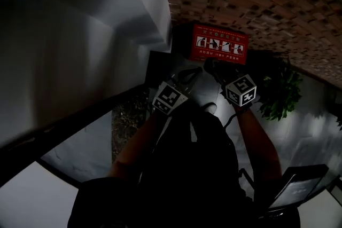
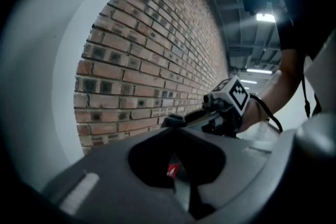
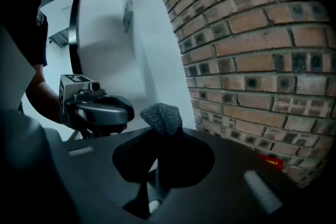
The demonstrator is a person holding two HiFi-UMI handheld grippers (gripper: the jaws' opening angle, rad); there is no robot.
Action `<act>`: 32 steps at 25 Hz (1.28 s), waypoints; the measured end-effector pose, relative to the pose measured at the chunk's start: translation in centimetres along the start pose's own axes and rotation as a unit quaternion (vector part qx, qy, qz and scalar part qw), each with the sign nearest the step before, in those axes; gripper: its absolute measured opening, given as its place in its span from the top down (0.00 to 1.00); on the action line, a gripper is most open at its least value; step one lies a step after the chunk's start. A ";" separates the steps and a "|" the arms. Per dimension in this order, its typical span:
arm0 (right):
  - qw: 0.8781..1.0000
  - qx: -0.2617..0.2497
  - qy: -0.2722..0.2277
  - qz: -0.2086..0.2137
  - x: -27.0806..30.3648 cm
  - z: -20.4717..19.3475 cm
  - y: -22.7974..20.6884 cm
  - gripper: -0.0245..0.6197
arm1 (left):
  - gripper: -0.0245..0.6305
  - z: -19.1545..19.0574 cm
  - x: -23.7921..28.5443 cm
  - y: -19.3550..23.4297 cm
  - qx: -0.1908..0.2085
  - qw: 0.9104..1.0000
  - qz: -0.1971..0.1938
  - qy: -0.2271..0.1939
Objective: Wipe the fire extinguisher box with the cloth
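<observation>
The red fire extinguisher box (image 1: 219,43) with white pictograms stands at the foot of the brick wall (image 1: 256,2). Both grippers hang side by side just in front of it. My right gripper (image 3: 160,124) is shut on a grey knitted cloth (image 3: 162,115), which bunches above the tips; a sliver of the red box (image 3: 270,161) shows low right. My left gripper (image 2: 175,129) looks shut with nothing in it, and a speck of red shows through its slit. In the dim head view the left gripper (image 1: 191,75) and right gripper (image 1: 212,68) point at the box; the cloth is lost in the dark.
A white wall (image 1: 80,45) rises at the left, meeting the brick wall. A green potted plant (image 1: 280,94) stands right of the box. A black rail (image 1: 64,125) crosses lower left. A dark flat device (image 1: 299,184) lies at lower right.
</observation>
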State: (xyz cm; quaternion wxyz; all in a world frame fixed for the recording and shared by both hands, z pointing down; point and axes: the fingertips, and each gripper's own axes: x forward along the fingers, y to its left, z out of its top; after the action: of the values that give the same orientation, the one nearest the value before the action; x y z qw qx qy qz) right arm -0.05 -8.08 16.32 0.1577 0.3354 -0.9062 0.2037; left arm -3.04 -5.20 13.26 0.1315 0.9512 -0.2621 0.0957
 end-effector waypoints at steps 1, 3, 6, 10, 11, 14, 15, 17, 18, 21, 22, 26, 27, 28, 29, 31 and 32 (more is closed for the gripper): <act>1.000 -0.005 0.009 0.001 1.4 -0.5 -1.0 0.91 | 0.97 -0.2 0.6 0.9 -0.005 1.000 -0.001 0.003; 1.000 -0.012 0.027 0.004 4.0 -1.7 -3.1 0.91 | 0.97 -0.6 2.0 2.5 -0.017 1.000 -0.002 0.008; 0.998 -0.026 0.056 0.007 7.5 -4.2 -6.2 0.91 | 0.97 -2.2 4.2 4.7 -0.029 1.000 0.003 0.012; 0.994 -0.052 0.092 0.000 11.9 -6.3 -10.9 0.91 | 0.97 -5.7 7.5 7.7 -0.047 0.998 0.022 0.029; 0.993 -0.060 0.097 0.000 12.9 -6.6 -11.9 0.91 | 0.97 -6.7 8.4 8.4 -0.048 0.998 0.027 0.033; 0.989 -0.097 0.109 0.004 15.9 -7.9 -14.3 0.91 | 0.97 -8.6 10.5 10.6 -0.044 0.998 0.040 0.037; 0.987 -0.113 0.112 0.003 16.9 -8.2 -15.0 0.91 | 0.97 -9.0 11.0 11.4 -0.044 0.997 0.045 0.035; 0.983 -0.142 0.117 -0.001 18.6 -8.9 -16.3 0.91 | 0.97 -9.8 11.8 12.8 -0.047 0.997 0.055 0.030; 0.981 -0.154 0.121 -0.005 19.4 -9.3 -17.0 0.91 | 0.97 -10.2 12.1 13.3 -0.048 0.997 0.059 0.029; 0.968 -0.207 0.141 -0.023 21.9 -10.5 -19.0 0.91 | 0.97 -12.0 12.6 14.0 -0.048 0.996 0.066 0.036; 0.961 -0.231 0.149 -0.032 22.6 -10.7 -19.7 0.91 | 0.97 -12.6 12.8 14.2 -0.050 0.996 0.069 0.038; 0.933 -0.300 0.190 -0.051 24.6 -12.6 -21.6 0.91 | 0.97 -14.1 13.1 14.7 -0.065 0.994 0.080 0.034; 0.929 -0.306 0.203 -0.045 25.0 -13.5 -21.7 0.91 | 0.97 -14.4 13.2 14.7 -0.067 0.994 0.082 0.034; 0.927 -0.306 0.213 -0.037 25.3 -14.3 -21.7 0.91 | 0.97 -14.6 13.3 14.7 -0.069 0.994 0.083 0.033; 0.927 -0.301 0.220 -0.031 25.4 -15.1 -21.6 0.91 | 0.97 -14.8 13.3 14.6 -0.070 0.994 0.083 0.033; 0.933 -0.282 0.221 -0.024 25.3 -16.1 -21.2 0.91 | 0.97 -15.2 13.3 14.4 -0.072 0.993 0.084 0.034; 0.937 -0.272 0.219 -0.021 25.1 -16.4 -21.0 0.91 | 0.97 -15.4 13.3 14.3 -0.074 0.993 0.085 0.035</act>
State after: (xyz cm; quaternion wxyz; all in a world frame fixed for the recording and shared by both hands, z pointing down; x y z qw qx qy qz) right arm -1.66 -28.50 46.68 0.4420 0.2461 -0.8625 0.0149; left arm -1.02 -18.71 34.01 0.2016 0.9093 -0.3437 0.1197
